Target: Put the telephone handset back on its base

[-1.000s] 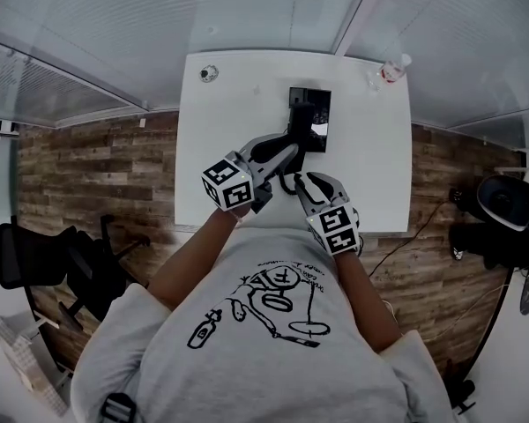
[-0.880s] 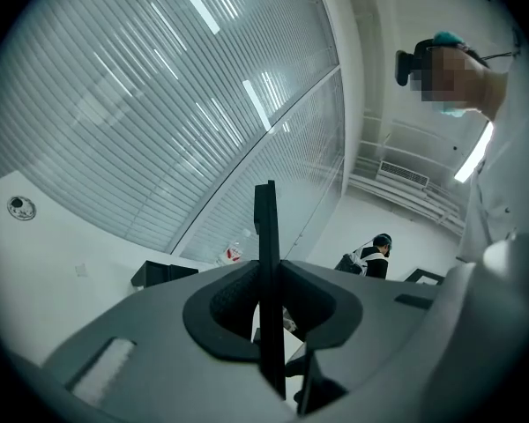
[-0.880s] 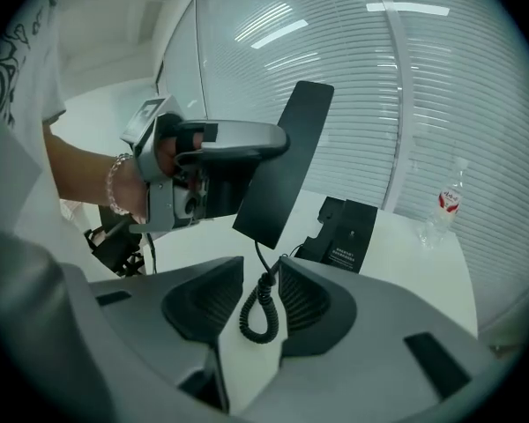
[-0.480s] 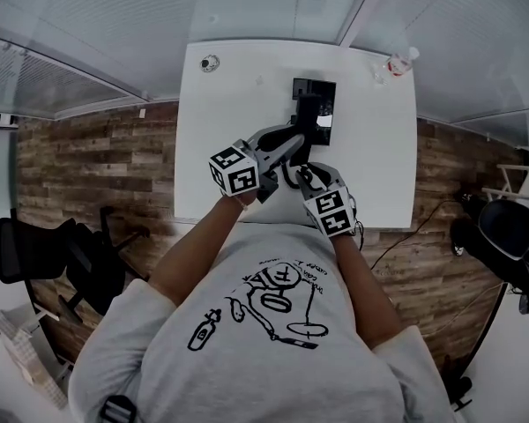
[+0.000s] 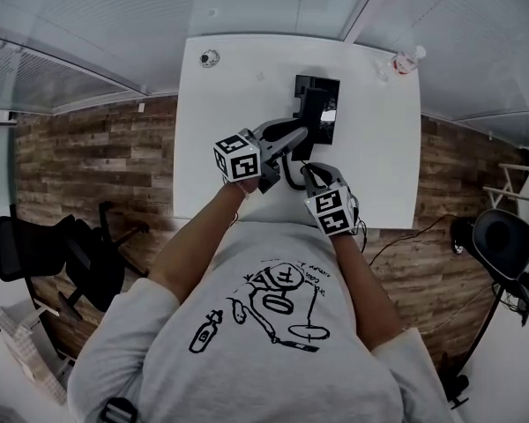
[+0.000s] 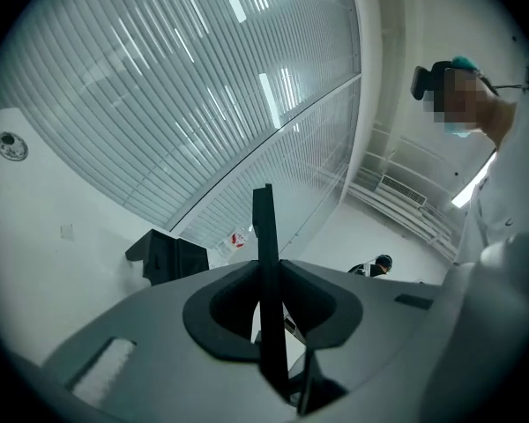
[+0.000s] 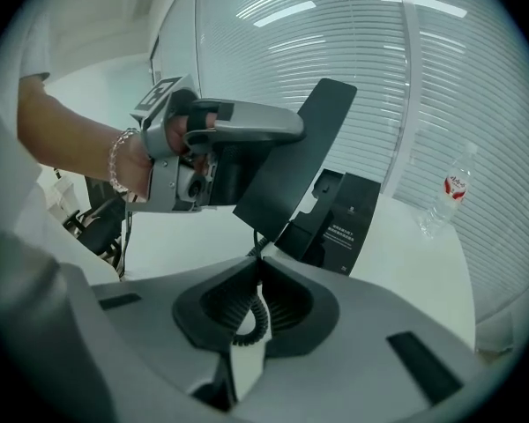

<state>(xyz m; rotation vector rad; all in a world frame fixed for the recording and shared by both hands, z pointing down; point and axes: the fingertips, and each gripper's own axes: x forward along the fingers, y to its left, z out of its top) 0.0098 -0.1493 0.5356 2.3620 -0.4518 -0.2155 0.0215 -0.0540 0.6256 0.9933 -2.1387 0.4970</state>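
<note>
left tool (image 5: 298, 136) clamps handset (image 7: 295, 152) near base (image 7: 339, 223); right tool (image 7: 254, 267) pinches cord (image 7: 257, 311) near table (image 5: 220, 122) edge.

Head view looks down; gripper views share base (image 7: 348, 223).

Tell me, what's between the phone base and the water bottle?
Nothing, just bare white table between the base and the bottle, as the right gripper view shows.

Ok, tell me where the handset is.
Centre of the right gripper view: the handset is clamped in the left gripper, held tilted, close in front of the base.
</note>
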